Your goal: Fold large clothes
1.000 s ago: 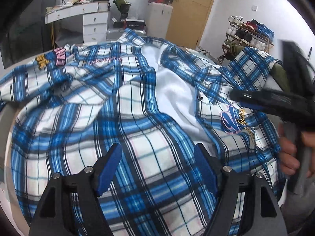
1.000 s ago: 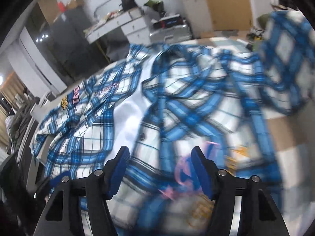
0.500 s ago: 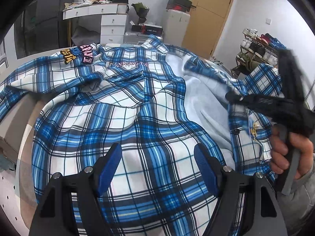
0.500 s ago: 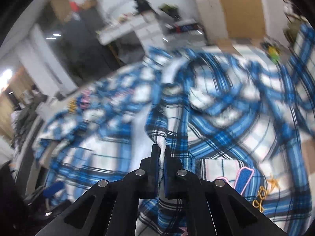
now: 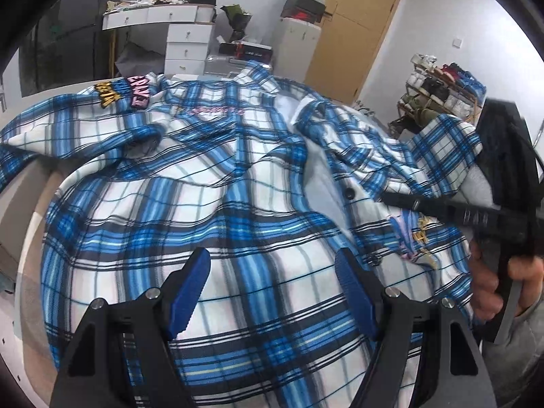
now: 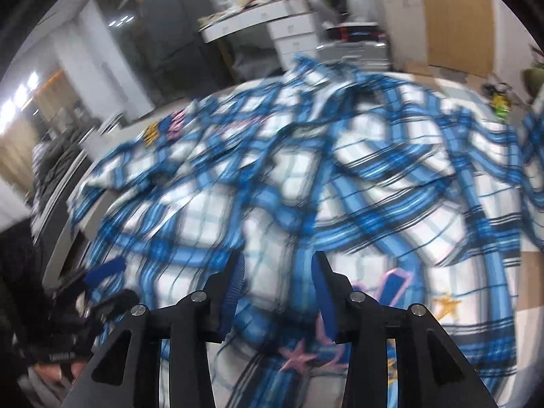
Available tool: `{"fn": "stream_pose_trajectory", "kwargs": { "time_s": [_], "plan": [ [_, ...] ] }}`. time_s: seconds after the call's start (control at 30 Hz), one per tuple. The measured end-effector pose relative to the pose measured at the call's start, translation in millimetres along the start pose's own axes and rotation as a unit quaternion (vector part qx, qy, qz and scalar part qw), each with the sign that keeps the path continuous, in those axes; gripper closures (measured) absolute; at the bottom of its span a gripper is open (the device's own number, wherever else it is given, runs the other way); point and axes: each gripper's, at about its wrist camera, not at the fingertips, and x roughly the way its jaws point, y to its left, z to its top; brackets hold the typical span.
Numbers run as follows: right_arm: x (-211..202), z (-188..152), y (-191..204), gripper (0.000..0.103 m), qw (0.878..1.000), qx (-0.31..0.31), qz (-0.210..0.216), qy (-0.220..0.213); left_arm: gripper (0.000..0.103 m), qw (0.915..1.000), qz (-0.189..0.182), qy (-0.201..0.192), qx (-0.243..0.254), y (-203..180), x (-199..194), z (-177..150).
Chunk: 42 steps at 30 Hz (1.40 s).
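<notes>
A large blue-and-white plaid shirt (image 5: 238, 187) with sewn-on patches lies spread and rumpled over a round table (image 5: 30, 238). My left gripper (image 5: 272, 258) hovers open over the shirt's near hem with nothing between its fingers. A hand (image 5: 489, 282) holds the other gripper at the right, its tip by the buttoned front edge. In the blurred right wrist view my right gripper (image 6: 277, 272) has its jaws opening above the shirt (image 6: 374, 187). The cloth lies beneath them and is not pinched. A blue pad of the left gripper (image 6: 105, 268) shows at lower left.
Behind the table stand a white desk with drawers (image 5: 183, 40), a white cabinet topped with boxes (image 5: 299, 34) and a wooden door (image 5: 357, 27). A shoe rack (image 5: 438, 91) is at the right. The table's rim shows bare at the left.
The right gripper closed on the shirt's front edge half a second ago; now it has let go, with its jaws apart. The front panel covers more of the white lining. The left gripper stays open.
</notes>
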Motion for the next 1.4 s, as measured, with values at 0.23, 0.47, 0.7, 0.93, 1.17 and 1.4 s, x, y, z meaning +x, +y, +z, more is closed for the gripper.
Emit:
{"fn": "stream_pose_trajectory", "kwargs": {
  "time_s": [0.23, 0.47, 0.7, 0.93, 1.17, 1.4],
  "plan": [
    [4, -29, 17, 0.063, 0.997, -0.046, 0.015, 0.054, 0.031, 0.9997, 0.013, 0.007, 0.019, -6, -9, -12],
    [-40, -46, 14, 0.062, 0.997, -0.058, 0.048, 0.022, 0.031, 0.9996, 0.026, -0.007, -0.009, 5, -24, -19],
    [-25, -89, 32, 0.062, 0.993, -0.102, 0.017, 0.063, 0.031, 0.9995, 0.019, -0.002, 0.023, -24, -27, -36],
    [-79, -109, 24, 0.062, 0.996, -0.086, -0.002, -0.003, 0.031, 0.9984, 0.023, -0.021, 0.048, -44, -48, -55],
    [-74, -132, 28, 0.062, 0.998, -0.07, 0.005, -0.005, 0.031, 0.9979, 0.058, 0.007, 0.028, -38, -33, -71],
    [-41, -130, 44, 0.096, 0.996, -0.082, -0.018, -0.009, 0.031, 0.9984, 0.055, 0.007, 0.015, -40, -33, -75]
  ]
}}
